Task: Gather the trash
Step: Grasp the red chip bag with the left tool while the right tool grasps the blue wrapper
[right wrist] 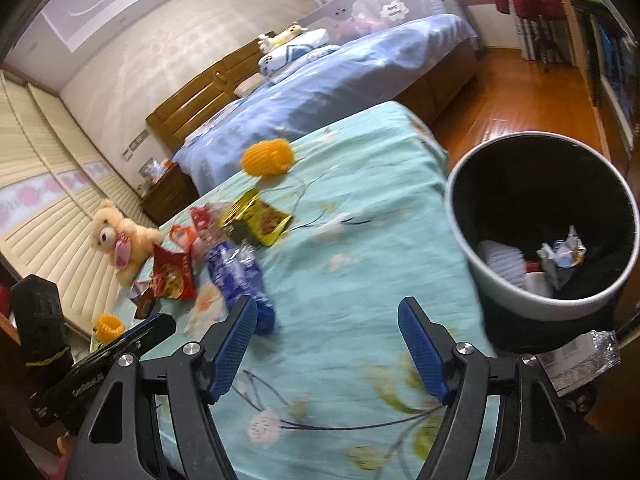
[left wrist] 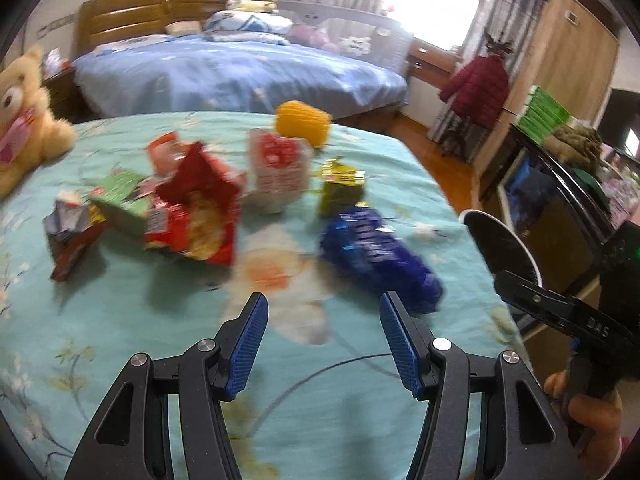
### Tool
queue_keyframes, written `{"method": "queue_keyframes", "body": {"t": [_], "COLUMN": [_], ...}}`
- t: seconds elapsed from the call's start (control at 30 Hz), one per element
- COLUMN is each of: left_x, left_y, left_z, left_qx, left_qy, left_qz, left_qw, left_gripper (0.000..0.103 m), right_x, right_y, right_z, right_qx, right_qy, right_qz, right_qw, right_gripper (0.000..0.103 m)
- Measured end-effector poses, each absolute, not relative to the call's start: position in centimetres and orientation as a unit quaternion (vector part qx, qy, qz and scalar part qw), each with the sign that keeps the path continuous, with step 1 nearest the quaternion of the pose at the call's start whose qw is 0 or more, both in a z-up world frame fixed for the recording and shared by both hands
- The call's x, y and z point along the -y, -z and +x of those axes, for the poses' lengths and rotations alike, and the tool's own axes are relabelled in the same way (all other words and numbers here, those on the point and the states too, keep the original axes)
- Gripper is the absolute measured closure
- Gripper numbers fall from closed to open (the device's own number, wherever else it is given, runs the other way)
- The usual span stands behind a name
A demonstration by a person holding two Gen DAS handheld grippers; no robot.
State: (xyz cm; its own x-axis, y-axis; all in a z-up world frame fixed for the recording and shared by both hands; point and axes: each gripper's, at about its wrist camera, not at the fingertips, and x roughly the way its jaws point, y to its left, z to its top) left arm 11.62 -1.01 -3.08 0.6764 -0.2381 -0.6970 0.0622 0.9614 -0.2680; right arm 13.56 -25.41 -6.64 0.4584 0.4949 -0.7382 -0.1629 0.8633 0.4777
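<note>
- Tan plush teddy bear (left wrist: 24,116) sits at the far left on the teal floral bedsheet (left wrist: 140,312).
- A crumpled silver-and-red wrapper (left wrist: 70,232) lies next, just beside a green snack packet (left wrist: 120,196) and a torn red chip bag (left wrist: 196,216).
- A pink-and-white printed bag (left wrist: 280,168) stands behind the middle, a yellow ribbed ball (left wrist: 303,123) beyond it.
- A gold-green foil packet (left wrist: 342,188) sits just behind a blue shiny wrapper (left wrist: 376,256), which lies near the left gripper (left wrist: 323,316).
- The left gripper's jaws are spread wide with nothing between them, above the sheet.
- The right gripper (right wrist: 328,320) is likewise spread wide and empty.
- A round grey bin with a black liner (right wrist: 456,216) stands at the bed's right edge, holding a silver foil wrapper (right wrist: 560,258).
</note>
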Motion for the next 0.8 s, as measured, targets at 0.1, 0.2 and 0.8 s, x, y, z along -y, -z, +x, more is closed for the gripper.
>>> {"method": "queue_keyframes", "body": {"t": [0.1,0.2,0.8], "left_x": [-0.3,-1.6,-5.7], "left_y": [3.2,3.3,4.9], "left_z": [11.4,11.5,16.0], "left_qx": [-0.397,-0.399,-0.401], "left_qy": [0.064,0.048,0.002], "left_qz": [-0.12,-0.127,-0.162], "left_qw": [0.908,0.907,0.902], "left_gripper": [0.045,0.045,0.045], "right_x": [24.0,22.7,17.9], "right_y": [6.9,7.1,8.0], "right_z": [13.5,13.5,15.0], "right_qx": [-0.486,-0.489,-0.49], "right_qy": [-0.209,-0.221,-0.251], "right_qz": [0.167,0.158,0.105], "right_qw": [0.832,0.829,0.828], "right_gripper": [0.028,0.028,0.028]}}
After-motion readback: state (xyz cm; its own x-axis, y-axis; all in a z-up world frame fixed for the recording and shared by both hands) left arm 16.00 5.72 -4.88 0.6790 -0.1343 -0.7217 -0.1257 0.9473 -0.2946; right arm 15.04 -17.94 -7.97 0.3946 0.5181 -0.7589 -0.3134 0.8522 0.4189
